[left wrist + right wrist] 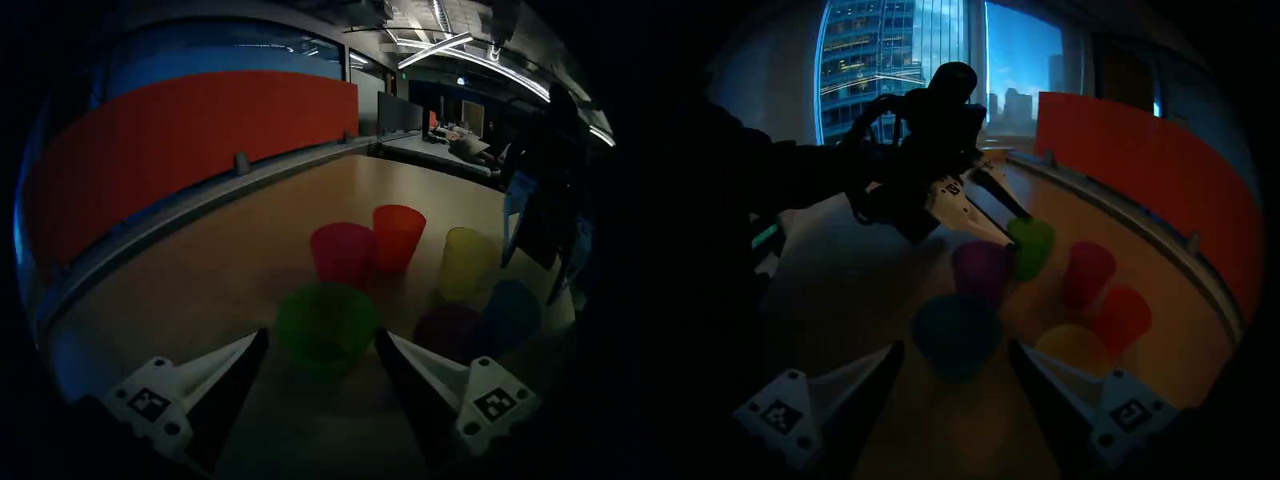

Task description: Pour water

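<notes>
The green cup (326, 328) stands upright on the wooden surface (232, 264), and the left gripper (320, 334) has its fingers spread wide, one on each side of it. In the left gripper view the cup nearly fills the gap. The room is too dim to tell whether the pads touch its wall, and I would not call it held yet.

Just behind the green cup stand a crimson cup (342, 252) and an orange-red cup (398, 236), touching or nearly so. Beyond those, further from the green cup, is a yellow cup (466, 260). A purple cup (448, 332) sits just beside the green one, with a blue cup (512, 312) on its far side.

The right gripper (954, 348) is also wide open. The blue cup sits between its fingers with a clear gap on both sides, so it holds nothing.

I cannot tell whether any cup holds water.

My guess is that this is the reach-and-grasp step, before any pouring. Next, the left fingers need to close squarely on the green cup's wall, gently enough not to buckle the thin plastic. The lift should go straight up, since the purple and crimson cups are close enough to be knocked. A red panel (200, 136) runs along the surface's far edge, well away from the green cup.
</notes>
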Demonstrator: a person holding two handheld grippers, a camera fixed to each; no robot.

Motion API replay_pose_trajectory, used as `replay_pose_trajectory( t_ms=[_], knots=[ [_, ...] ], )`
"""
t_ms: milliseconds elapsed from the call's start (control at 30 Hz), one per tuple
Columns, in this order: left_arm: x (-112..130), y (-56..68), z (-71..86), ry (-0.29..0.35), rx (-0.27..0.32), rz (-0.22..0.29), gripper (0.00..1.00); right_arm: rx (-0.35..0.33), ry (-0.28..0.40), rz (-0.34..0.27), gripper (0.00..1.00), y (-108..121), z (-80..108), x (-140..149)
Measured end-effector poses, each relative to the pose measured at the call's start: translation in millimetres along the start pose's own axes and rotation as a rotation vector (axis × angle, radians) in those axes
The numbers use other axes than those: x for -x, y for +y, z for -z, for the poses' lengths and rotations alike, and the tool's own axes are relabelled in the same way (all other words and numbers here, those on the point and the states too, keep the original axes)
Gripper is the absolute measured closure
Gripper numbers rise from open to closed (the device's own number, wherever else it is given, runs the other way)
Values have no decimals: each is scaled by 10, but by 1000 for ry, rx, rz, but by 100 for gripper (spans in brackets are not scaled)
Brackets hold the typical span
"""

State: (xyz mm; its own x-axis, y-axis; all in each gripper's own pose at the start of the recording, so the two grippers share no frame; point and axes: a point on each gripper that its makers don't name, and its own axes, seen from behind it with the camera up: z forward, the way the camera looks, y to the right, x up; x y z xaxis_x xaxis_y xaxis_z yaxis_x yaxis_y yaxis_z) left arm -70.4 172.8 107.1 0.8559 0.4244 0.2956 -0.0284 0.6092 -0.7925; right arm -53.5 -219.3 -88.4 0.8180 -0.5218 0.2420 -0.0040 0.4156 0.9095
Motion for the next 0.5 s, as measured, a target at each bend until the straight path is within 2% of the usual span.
replay_pose_trajectory(
  t_ms=[500],
  knots=[
    [-3, 32, -146, -2, 22, -13, 0, -4, -4, 0, 0, -9, -75, 8]
  ],
)
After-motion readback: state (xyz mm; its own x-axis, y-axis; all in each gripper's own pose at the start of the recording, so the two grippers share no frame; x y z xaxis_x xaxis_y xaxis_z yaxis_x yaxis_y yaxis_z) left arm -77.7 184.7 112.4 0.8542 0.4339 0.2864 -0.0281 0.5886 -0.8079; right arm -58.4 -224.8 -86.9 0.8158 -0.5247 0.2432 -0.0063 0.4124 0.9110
